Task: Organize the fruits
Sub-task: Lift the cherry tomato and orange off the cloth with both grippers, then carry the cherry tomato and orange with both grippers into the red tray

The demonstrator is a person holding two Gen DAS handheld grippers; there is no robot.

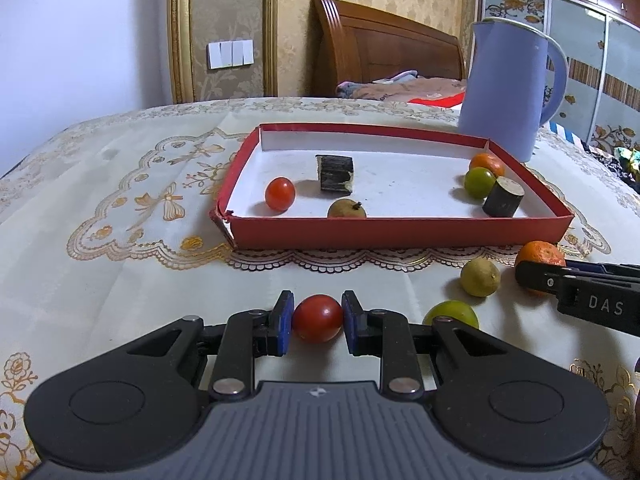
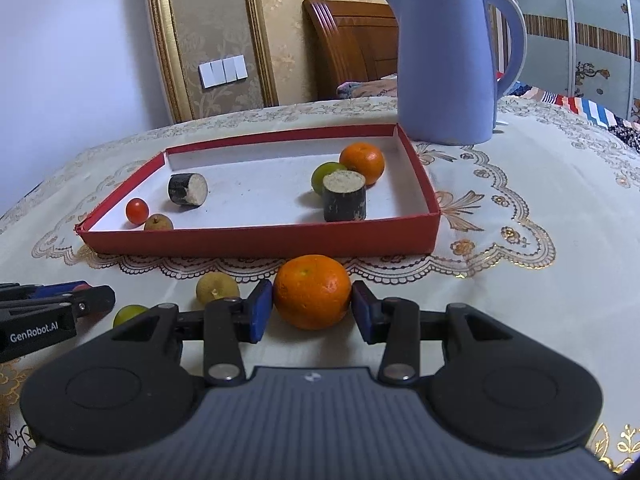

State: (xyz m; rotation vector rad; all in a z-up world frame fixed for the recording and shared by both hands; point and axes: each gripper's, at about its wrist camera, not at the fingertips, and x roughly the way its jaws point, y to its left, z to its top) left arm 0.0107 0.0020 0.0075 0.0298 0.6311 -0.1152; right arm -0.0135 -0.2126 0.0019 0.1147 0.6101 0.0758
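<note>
Clamping a red tomato [image 1: 317, 323] in our left hand-held gripper [image 1: 316, 326] and an orange [image 2: 312, 291] in the right hand-held gripper [image 2: 312, 312], both just before the red tray [image 1: 400, 232], we judge each ready for sorting inside.

Both cams sit low, right behind their own gripper fingers, looking forward and tilted down a bit over the tablecloth [image 1: 120, 208]. The left wrist view faces the red tray [image 1: 400, 232] almost square on, blue kettle [image 1: 508, 88] off to the far right. The right wrist view sits further right and close in, so the tray [image 2: 260, 240] runs off toward the left and the kettle [image 2: 444, 64] looms big. Both share the tray, kettle, headboard and wall switches. Each one catches the other gripper poking in at the edge, though fisheye warping makes angles hard to judge.
</note>
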